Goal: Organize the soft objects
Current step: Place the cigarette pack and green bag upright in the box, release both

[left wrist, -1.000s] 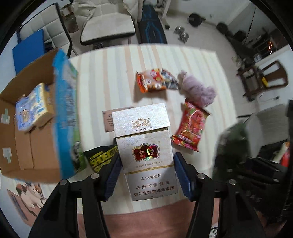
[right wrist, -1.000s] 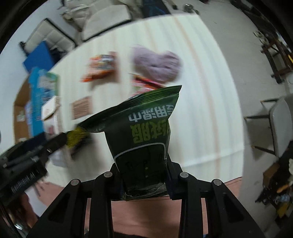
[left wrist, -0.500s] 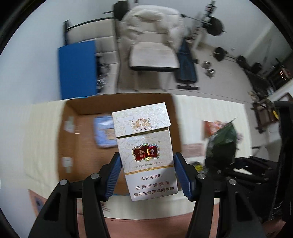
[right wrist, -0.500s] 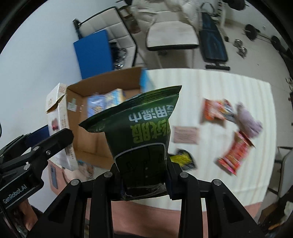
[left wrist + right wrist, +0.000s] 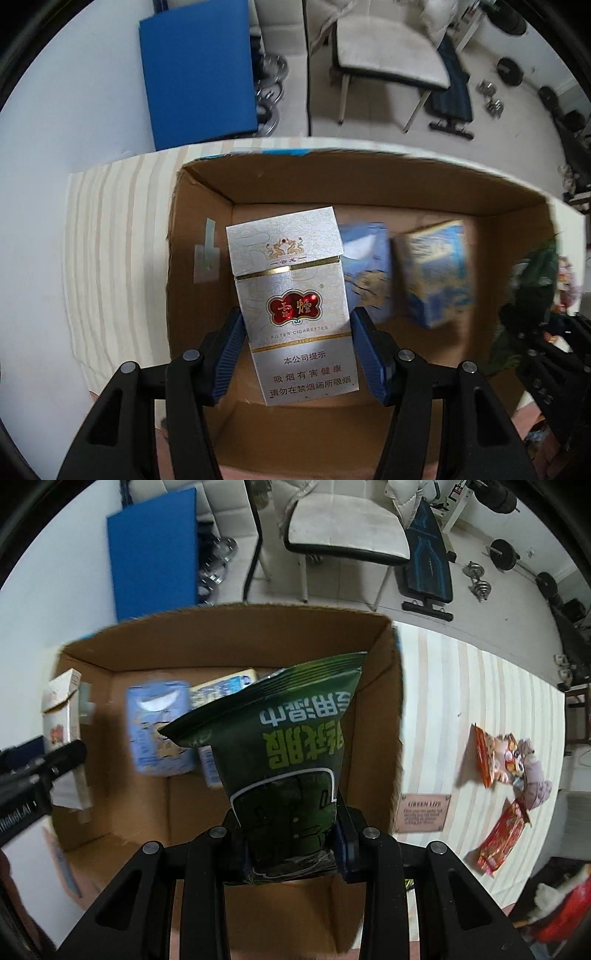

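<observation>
My left gripper [image 5: 297, 354] is shut on a white cigarette pack [image 5: 291, 295] and holds it over the open cardboard box [image 5: 369, 177]. My right gripper [image 5: 293, 843] is shut on a dark green snack bag [image 5: 284, 753] and holds it over the same box [image 5: 373, 716]. Two blue tissue packs [image 5: 432, 273] lie on the box floor; they also show in the right wrist view [image 5: 159, 734]. The left gripper with its pack shows at the left edge of the right wrist view [image 5: 59, 738].
On the striped tablecloth [image 5: 461, 709] right of the box lie an orange snack bag [image 5: 495, 753], a purple plush [image 5: 535, 782], a red snack bag [image 5: 502, 834] and a brown card [image 5: 423, 812]. A chair [image 5: 347, 528] and a blue panel [image 5: 155, 546] stand behind the table.
Both grippers have swung left from over the table, still holding the pack and the bag, and now hang over the cardboard box.
</observation>
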